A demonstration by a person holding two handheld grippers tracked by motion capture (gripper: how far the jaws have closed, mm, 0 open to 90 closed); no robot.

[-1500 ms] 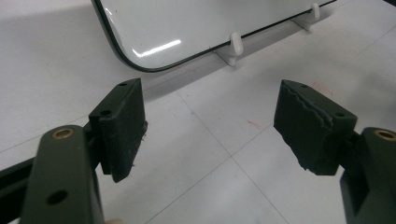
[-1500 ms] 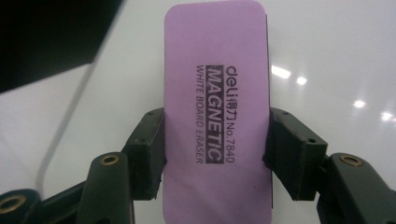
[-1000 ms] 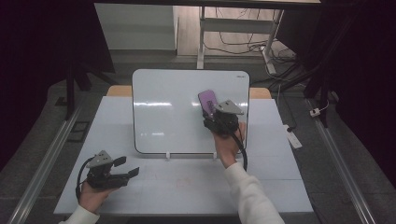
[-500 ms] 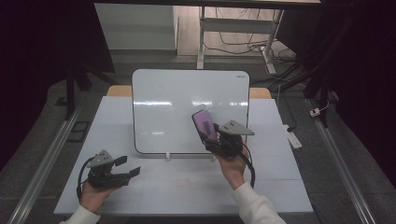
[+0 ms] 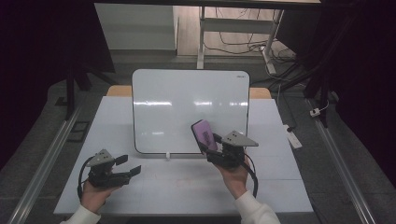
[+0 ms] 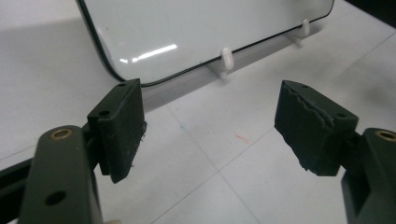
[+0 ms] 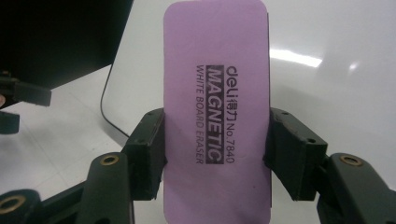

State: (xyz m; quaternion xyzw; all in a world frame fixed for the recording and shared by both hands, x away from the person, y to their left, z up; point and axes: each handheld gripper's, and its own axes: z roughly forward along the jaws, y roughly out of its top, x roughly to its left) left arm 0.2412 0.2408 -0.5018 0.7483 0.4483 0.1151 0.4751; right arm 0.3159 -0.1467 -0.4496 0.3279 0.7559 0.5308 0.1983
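A purple whiteboard eraser (image 5: 203, 134) (image 7: 217, 112) is clamped between the jaws of my right gripper (image 5: 211, 145) (image 7: 217, 154), which is shut on its long sides. It is held just in front of the lower right part of the whiteboard (image 5: 187, 107) (image 7: 336, 56), which leans upright on small white feet. My left gripper (image 5: 128, 165) (image 6: 210, 126) rests low over the table at the front left, open, with nothing between its pads. The board's lower edge (image 6: 196, 70) lies beyond its jaws.
The white table (image 5: 177, 186) carries the board on two white clips (image 6: 226, 58). A white power strip (image 5: 293, 135) lies off the table's right edge. Metal rails run along both sides, and a desk frame with cables stands behind.
My right hand has carried the eraser down and toward the near edge of the board, from its upper right area to its lower right. The left hand stayed still.
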